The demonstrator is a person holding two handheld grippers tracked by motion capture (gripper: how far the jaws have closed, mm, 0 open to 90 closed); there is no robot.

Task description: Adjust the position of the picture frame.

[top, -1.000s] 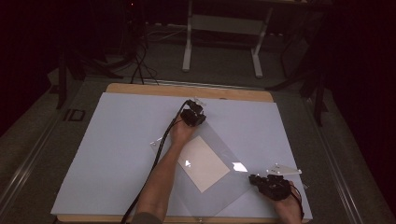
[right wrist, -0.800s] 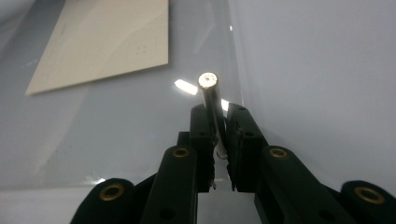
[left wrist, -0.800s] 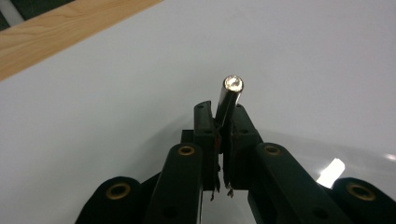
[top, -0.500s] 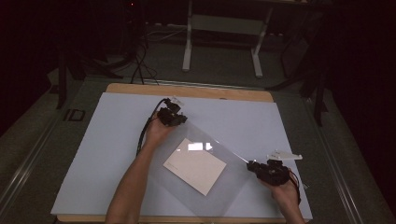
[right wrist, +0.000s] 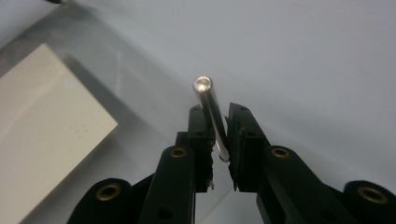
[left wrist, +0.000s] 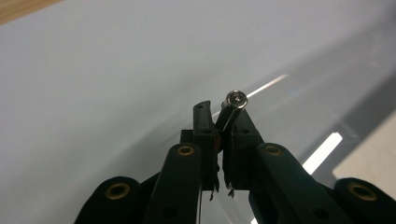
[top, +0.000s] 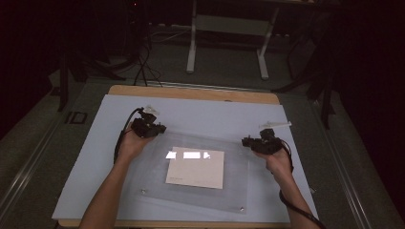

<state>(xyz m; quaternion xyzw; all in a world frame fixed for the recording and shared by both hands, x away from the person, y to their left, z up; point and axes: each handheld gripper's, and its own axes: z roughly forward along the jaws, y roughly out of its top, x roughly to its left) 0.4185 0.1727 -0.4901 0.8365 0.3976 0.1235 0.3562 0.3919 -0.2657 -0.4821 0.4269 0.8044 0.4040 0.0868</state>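
I have left gripper [top: 152,128] clamped on metal standoff [left wrist: 232,108], right gripper [top: 251,142] clamped on second standoff [right wrist: 210,112]; acrylic frame [top: 191,191] squared on mat, release pending.

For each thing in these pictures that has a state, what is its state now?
Left hand-held gripper: shut on a metal post at the clear panel's corner.
Right hand-held gripper: jaws around another metal post; whether they press it is unclear.
Clear panel: lies about flat over the table mat.
Paper card: flat under the panel.
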